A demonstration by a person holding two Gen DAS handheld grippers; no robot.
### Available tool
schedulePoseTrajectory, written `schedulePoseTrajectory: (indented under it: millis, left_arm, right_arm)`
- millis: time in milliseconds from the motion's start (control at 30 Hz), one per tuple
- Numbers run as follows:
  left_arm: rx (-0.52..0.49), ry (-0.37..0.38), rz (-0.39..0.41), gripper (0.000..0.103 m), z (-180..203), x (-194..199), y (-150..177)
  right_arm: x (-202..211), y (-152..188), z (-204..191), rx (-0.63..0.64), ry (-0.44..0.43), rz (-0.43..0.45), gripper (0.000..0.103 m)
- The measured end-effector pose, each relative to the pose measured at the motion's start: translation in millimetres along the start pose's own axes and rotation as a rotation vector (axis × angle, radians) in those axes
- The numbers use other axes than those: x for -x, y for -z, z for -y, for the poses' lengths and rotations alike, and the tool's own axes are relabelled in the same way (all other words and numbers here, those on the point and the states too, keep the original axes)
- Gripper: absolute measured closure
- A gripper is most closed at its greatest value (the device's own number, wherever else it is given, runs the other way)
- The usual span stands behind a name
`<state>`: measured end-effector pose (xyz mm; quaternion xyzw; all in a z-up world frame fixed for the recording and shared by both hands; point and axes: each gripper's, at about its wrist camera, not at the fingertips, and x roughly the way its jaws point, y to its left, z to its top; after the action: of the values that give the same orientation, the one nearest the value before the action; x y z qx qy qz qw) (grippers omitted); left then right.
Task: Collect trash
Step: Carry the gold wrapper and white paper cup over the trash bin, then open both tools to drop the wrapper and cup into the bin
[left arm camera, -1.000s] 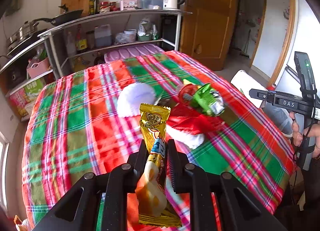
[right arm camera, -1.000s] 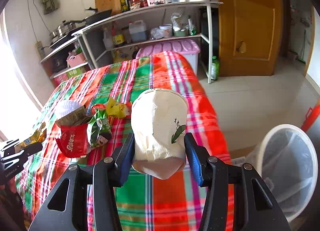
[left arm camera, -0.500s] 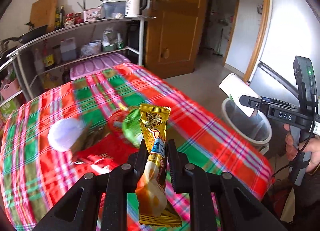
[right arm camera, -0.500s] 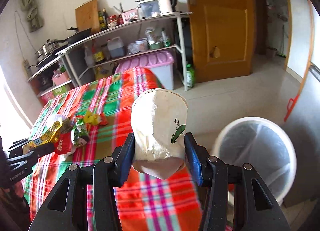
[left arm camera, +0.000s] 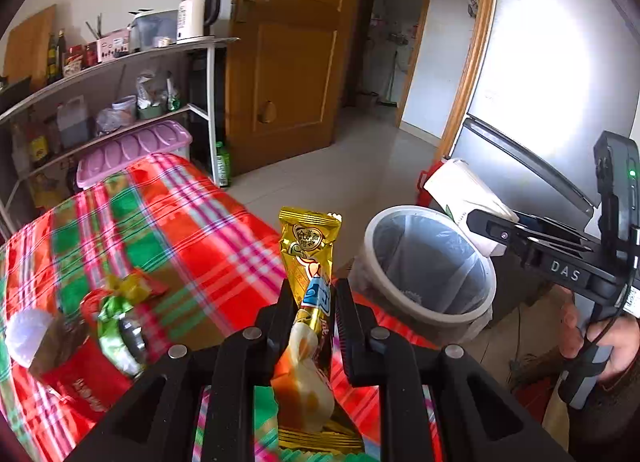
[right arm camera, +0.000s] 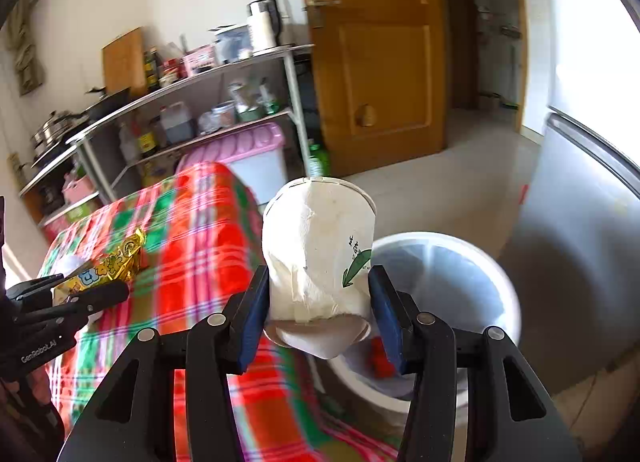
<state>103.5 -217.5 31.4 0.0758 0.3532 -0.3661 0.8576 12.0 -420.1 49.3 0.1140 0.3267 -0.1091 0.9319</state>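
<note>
Left wrist view shows the left gripper (left arm camera: 312, 294) pinched nearly shut on a gold wrapper (left arm camera: 310, 262), which stands up between the jaws with its long tail hanging loose below. Beyond it, beside the table (left arm camera: 180, 218), sits the bin (left arm camera: 428, 262). The right gripper (left arm camera: 500, 234) reaches in from the right holding a crumpled paper cup (left arm camera: 460, 190) above the bin's far rim.

From the right wrist view, the right gripper (right arm camera: 318, 302) has its jaws held wide, pads pressed on either side of the cup (right arm camera: 320, 246) near its base. The cup is squashed and torn, its mouth pointing away.

What could go wrong, I'd say: the cup is soft and held only at its narrow end, so it may slip or pop out before it is properly over the bin (right arm camera: 460, 262) and land on the floor. The wrapper (right arm camera: 108, 266) is not over the bin; let go now, it would likely drop back on the cloth or down the gap by the table edge. Being light and flat, it could also flutter wide. Both grippers heading for one opening might knock together.

As for containers: the bin has a pale liner and looks nearly empty, with something small and red (right arm camera: 380, 358) low inside; I cannot tell what. More trash (left arm camera: 100, 326) lies on the table: a red packet, a green foil one, a white lump.
</note>
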Motion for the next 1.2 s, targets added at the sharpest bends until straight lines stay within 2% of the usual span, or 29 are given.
schedulePoseTrajectory:
  millis: [100,333,633,833,933,1200]
  left_arm:
    - [-0.023,0.040,-0.008,0.084,21,-16,-9]
    - [-0.077,0.102,-0.026,0.084,67,-54,-24]
    - [-0.066,0.120,-0.064,0.084,96,-98,-34]
    - [-0.066,0.135,-0.125,0.082,112,-128,-31]
    - [-0.069,0.134,-0.155,0.076,117,-140,-28]
    - [-0.060,0.117,-0.193,0.048,120,-156,-22]
  right_arm:
    - [6,2,22,-0.019,0.055,0.005,0.053]
    - [4,11,66,-0.072,0.122,-0.029,0.053]
    - [-17,22,101,-0.103,0.167,-0.091,0.052]
    - [-39,30,117,-0.108,0.178,-0.152,0.050]
    - [-52,33,122,-0.101,0.184,-0.183,0.047]
    - [-66,41,127,-0.083,0.197,-0.219,0.043]
